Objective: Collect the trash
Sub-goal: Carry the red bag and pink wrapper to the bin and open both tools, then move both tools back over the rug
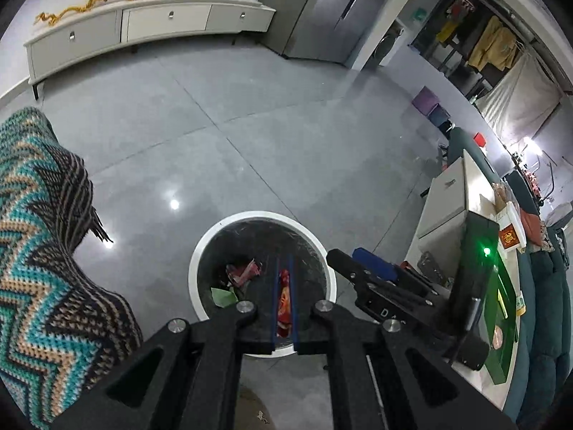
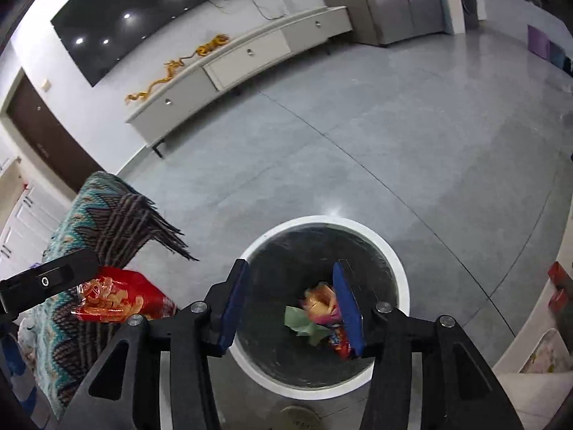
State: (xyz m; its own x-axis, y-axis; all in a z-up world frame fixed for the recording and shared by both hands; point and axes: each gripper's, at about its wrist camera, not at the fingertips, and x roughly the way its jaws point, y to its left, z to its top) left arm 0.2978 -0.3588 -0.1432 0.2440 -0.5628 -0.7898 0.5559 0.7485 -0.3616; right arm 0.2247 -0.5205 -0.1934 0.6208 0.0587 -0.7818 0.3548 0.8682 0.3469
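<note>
A round white-rimmed trash bin [image 1: 200, 251] with a black liner stands on the grey floor, also in the right wrist view [image 2: 401, 279]. My left gripper [image 1: 284, 268] is shut on a red and orange snack wrapper [image 1: 284, 301] and holds it over the bin. The same wrapper shows in the right wrist view [image 2: 118, 299], beside the left gripper's body. My right gripper [image 2: 292, 279] is open and empty above the bin. Inside the bin lie crumpled wrappers [image 2: 322, 301] and a green scrap [image 1: 224, 295].
A zigzag knitted blanket [image 1: 39, 251] hangs over furniture to the left of the bin, also in the right wrist view [image 2: 107, 211]. A white low table [image 1: 447, 208] with a green box stands to the right. A long white cabinet [image 1: 143, 28] lines the far wall.
</note>
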